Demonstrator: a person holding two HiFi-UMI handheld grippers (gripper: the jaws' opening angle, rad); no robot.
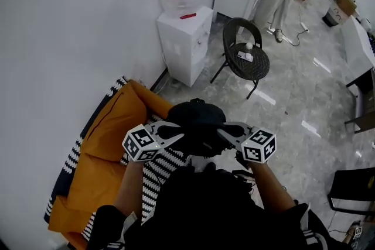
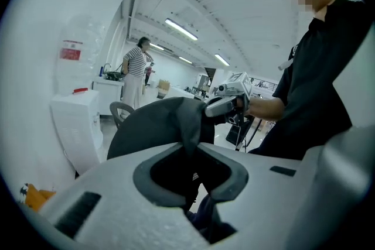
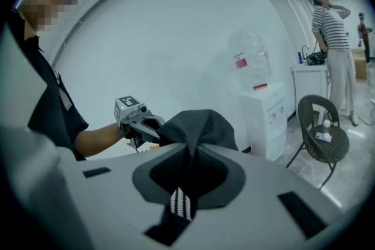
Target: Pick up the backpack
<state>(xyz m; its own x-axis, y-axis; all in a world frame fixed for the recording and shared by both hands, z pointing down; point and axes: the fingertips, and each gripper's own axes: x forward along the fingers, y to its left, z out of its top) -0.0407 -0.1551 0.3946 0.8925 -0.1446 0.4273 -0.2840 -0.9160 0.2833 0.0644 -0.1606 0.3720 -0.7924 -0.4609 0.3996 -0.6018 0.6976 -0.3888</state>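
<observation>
Both claws pinched tight on fabric: my left gripper and right gripper clamp the black backpack, which hangs between them above the orange sofa. Beyond stand the water dispenser and the wicker chair.

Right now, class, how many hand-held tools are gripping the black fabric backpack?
2. The left tool pinches the black fabric backpack on its left side, the right tool on its right side. No others seen.

An orange sofa stood on the pale tiled floor, a black-and-white striped cloth lying over it; a white water dispenser stood on the floor nearby.
</observation>
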